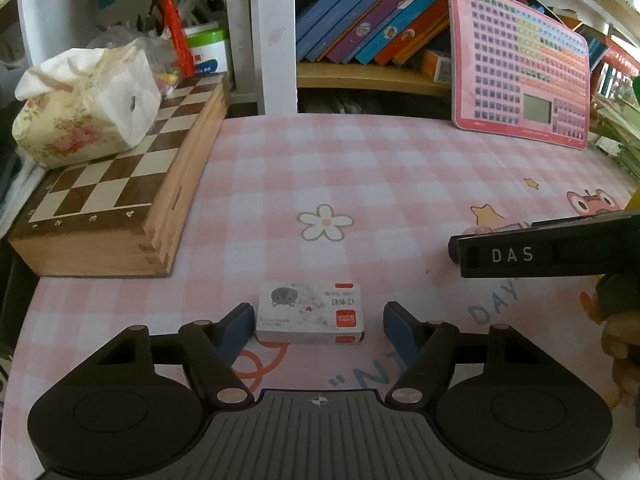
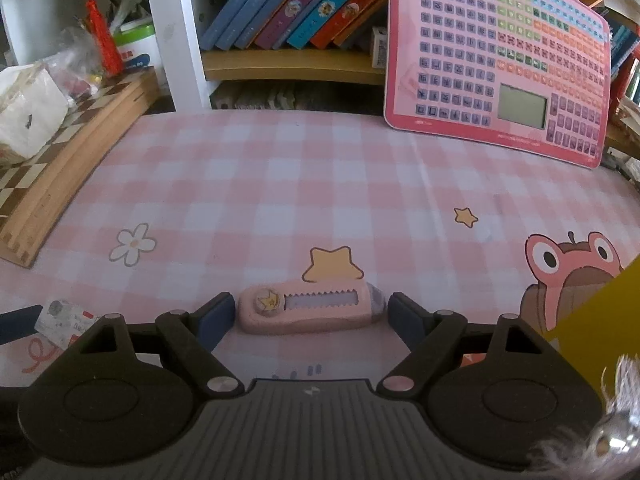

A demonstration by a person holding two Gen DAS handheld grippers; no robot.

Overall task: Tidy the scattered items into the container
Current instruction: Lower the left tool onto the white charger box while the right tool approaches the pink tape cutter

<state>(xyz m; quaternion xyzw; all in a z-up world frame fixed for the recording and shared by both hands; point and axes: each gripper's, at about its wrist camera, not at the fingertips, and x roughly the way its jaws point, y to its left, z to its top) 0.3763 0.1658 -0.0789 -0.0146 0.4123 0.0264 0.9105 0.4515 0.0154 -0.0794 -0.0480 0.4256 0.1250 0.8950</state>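
The left gripper (image 1: 319,322) is spread wide around a small staple box (image 1: 310,313), the left pad just beside its end and the right pad apart; nothing is gripped. A skewed close is judged likely to push the light box across the slick gingham table cover (image 1: 360,168) rather than seize it. The right gripper (image 2: 311,317) is likewise open, straddling a pink utility knife (image 2: 310,308) lengthwise, with neither pad touching; its rounded ends could be squeezed out sideways. A yellow edge, possibly the container (image 2: 600,312), is seen at far right; this cannot be confirmed. Noted around: tissue pack (image 1: 84,100) upon a folded chessboard (image 1: 120,184) at left, books (image 1: 372,12) behind, a pink learning tablet (image 1: 524,68) at right. The two grippers work near each other, so collision is possible.
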